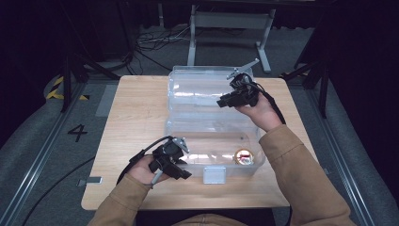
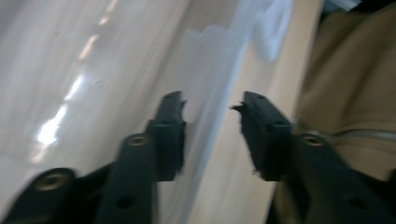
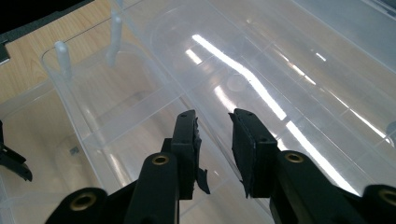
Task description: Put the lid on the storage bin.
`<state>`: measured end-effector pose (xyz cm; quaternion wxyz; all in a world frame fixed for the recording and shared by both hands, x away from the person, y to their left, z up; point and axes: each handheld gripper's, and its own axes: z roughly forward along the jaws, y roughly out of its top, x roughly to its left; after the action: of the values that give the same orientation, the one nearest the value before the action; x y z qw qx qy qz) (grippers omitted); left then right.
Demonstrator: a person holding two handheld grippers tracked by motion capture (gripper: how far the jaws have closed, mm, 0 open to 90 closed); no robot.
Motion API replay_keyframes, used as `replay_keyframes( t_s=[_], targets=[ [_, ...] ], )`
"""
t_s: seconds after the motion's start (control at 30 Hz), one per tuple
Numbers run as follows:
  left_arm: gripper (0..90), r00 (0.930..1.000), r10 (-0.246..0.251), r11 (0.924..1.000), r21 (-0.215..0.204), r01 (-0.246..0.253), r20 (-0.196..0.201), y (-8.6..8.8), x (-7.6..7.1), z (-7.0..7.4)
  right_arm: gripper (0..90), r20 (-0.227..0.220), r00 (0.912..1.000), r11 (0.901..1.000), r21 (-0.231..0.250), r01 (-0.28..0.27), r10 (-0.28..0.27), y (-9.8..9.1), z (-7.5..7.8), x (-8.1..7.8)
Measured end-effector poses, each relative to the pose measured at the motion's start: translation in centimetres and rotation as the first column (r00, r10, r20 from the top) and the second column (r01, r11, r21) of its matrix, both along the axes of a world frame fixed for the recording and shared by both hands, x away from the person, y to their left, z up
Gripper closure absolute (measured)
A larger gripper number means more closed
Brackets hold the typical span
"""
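Note:
A clear plastic box [image 1: 179,136] stands on the wooden table, its lid [image 1: 197,80] lying open behind it. A small round gold-and-red thing [image 1: 243,157] lies in the box's front right corner. My left gripper [image 1: 185,173] is at the box's front left corner. In the left gripper view its jaws [image 2: 212,107] are open and straddle the clear front wall [image 2: 210,70], with a gap on either side. My right gripper [image 1: 222,101] reaches in from the right where lid and box meet. It [image 3: 215,123] is shut on the lid's rim [image 3: 196,107].
A pale latch [image 1: 215,175] sits at the middle of the box's front wall. Two clear hinge pegs [image 3: 63,51] stand at the box's back rim. Bare table [image 1: 136,108] lies left of the box. Cables and a metal stand are on the floor beyond.

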<state>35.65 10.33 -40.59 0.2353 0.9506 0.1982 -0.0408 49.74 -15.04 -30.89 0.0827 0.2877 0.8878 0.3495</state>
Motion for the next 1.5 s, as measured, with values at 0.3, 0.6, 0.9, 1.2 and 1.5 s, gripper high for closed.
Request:
replay_keyframes(
  t_s=[0.3,0.6,0.9,1.2,1.5],
  targets=[
    [75.6,0.9998,0.018,0.9997,0.016,-0.018,0.005,0.3,0.3,-0.3,71.9,-0.001,1.0,1.0,0.002,0.0,0.0,0.0,0.0,0.0],
    [76.0,0.9996,0.019,0.9997,0.016,-0.019,0.019,0.3,0.2,-0.3,73.9,-0.003,1.0,1.0,0.003,0.0,0.0,0.2,0.0,-0.3],
    [74.9,0.9989,0.048,0.9988,-0.014,-0.048,-0.002,0.6,0.2,-0.5,74.0,0.012,0.9999,0.9999,-0.017,-0.003,0.003,0.5,0.1,-0.8],
    [75.0,0.9989,0.048,0.9987,-0.019,-0.048,0.001,0.7,0.2,-0.5,74.0,0.041,0.9989,0.9991,-0.035,-0.023,0.025,0.7,0.4,-2.0],
    [75.0,0.999,0.045,0.9988,-0.022,-0.045,0.002,0.7,0.2,-0.5,74.0,0.053,0.9976,0.9985,-0.033,-0.043,0.045,0.6,0.6,-2.8]
  ],
)
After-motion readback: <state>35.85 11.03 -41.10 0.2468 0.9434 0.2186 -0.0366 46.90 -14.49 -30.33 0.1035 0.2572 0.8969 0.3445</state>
